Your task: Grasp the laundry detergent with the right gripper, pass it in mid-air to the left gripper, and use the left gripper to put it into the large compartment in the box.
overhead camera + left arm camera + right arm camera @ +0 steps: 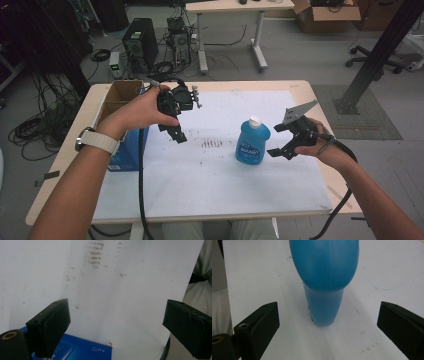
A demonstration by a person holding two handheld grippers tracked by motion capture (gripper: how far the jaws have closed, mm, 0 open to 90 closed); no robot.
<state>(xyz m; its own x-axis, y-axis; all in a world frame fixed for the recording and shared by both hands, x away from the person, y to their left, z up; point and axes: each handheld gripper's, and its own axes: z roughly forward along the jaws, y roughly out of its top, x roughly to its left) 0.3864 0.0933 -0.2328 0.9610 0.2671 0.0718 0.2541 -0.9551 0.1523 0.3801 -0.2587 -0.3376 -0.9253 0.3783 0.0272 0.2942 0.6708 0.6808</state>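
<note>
Two forearms enter from the near edge of the high view, each hand carrying a gripper. On the right side, the right gripper is held just beside the blue bottle, jaws spread wide and holding nothing. Its own camera confirms this: both jaws stand far apart with the bottle centred between them but beyond their tips, not yet touched.

Bottle position: upright on the white mat, right of centre, with its white cap on top. It stands clear of other objects.

Left gripper: raised above the left part of the mat, tilted down, jaws wide open and empty. In its own view the bare mat lies between the jaws, with the corner of a blue box at the bottom edge. That box sits at the left edge of the table, next to an open cardboard box.

Handling assessment:
- Material appears to be thin moulded plastic, smooth and glossy; expect a slippery surface and walls that yield under pressure.
- Blue liquid seems to fill most of the body, so it is likely moderately heavy and bottom-weighted.
- Body is wide at the shoulders and narrower lower down as seen from the right gripper.

Recommended hold: close on the narrower section across its flat faces, with moderate force. Avoid the cap and the rounded shoulders, where the jaws could slide off.
</note>
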